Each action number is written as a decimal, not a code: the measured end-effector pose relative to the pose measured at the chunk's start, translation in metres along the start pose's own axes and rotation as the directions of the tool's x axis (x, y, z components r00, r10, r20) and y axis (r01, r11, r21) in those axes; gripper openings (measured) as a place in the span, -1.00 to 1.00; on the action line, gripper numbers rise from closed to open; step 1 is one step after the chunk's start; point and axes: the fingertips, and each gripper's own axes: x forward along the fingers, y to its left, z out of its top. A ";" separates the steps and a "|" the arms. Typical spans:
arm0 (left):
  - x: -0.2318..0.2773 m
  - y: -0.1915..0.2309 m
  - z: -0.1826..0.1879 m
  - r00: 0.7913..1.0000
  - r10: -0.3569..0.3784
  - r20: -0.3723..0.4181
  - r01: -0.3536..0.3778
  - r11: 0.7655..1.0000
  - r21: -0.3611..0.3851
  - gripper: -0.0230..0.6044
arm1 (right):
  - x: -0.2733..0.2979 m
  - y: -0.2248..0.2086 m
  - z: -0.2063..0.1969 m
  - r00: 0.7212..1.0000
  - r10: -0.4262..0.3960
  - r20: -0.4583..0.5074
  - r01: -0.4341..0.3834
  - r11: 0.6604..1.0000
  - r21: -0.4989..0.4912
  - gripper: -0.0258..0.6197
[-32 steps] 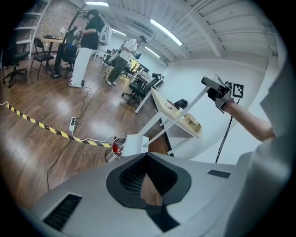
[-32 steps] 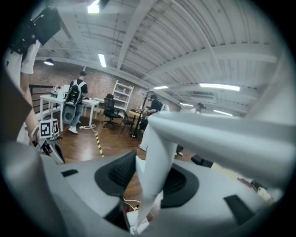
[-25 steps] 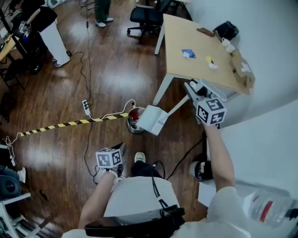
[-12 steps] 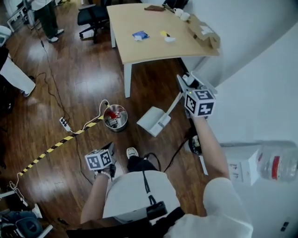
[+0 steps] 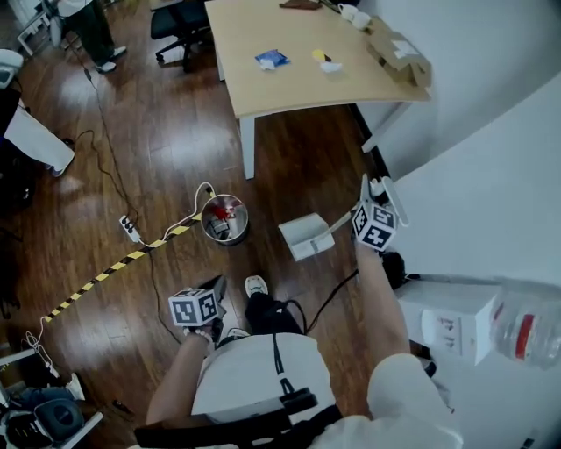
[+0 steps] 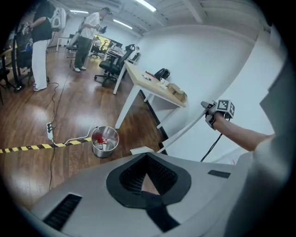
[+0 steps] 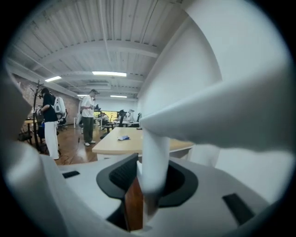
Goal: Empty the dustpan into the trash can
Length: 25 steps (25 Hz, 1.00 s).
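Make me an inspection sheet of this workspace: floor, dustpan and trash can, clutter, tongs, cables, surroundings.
Surface: dark wooden floor, glossy.
Job's things: white plastic dustpan is right of the round metal trash can, apart from it and not over it; something red lies in the can.
Clutter: white box and clear plastic bottle by the wall.
Grippers: right tongs closed on the dustpan's handle, having just tightened; left tongs shut, empty.
Cables: white power strip with a white cord beside the can; black cable near the person's feet; yellow-black striped tape.
Surroundings: light wooden table, black office chair, white wall, standing person.
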 end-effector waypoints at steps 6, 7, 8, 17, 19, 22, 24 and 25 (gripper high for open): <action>0.008 0.010 0.002 0.999 0.045 -0.013 -0.046 0.999 -0.014 -0.93 | 0.046 0.007 -0.043 0.997 -0.072 -0.004 0.072 0.995 0.071 -0.47; 0.010 0.011 0.005 0.999 0.052 -0.015 -0.052 0.999 -0.009 -0.93 | 0.053 0.011 -0.051 0.997 -0.082 -0.008 0.083 0.993 0.082 -0.46; 0.010 0.013 0.009 0.998 0.056 -0.014 -0.057 0.998 -0.006 -0.93 | 0.059 0.017 -0.058 0.996 -0.091 -0.011 0.092 0.991 0.093 -0.46; 0.000 0.038 0.031 0.994 0.104 0.018 -0.103 0.994 -0.039 -0.93 | 0.086 0.092 -0.137 0.983 -0.152 -0.102 0.173 0.953 0.248 -0.27; -0.004 0.045 0.032 0.993 0.112 0.026 -0.110 0.992 -0.056 -0.93 | 0.074 0.097 -0.145 0.975 -0.192 -0.109 0.215 0.941 0.263 -0.27; -0.008 0.053 0.028 0.993 0.117 0.030 -0.115 0.991 -0.075 -0.93 | 0.062 0.098 -0.151 0.962 -0.234 -0.141 0.266 0.920 0.286 -0.28; -0.010 0.055 0.022 0.993 0.116 0.027 -0.113 0.990 -0.080 -0.93 | 0.056 0.093 -0.158 0.944 -0.271 -0.189 0.318 0.898 0.305 -0.27; -0.010 0.055 0.019 0.993 0.114 0.025 -0.111 0.990 -0.082 -0.93 | 0.054 0.091 -0.160 0.935 -0.285 -0.211 0.342 0.886 0.314 -0.26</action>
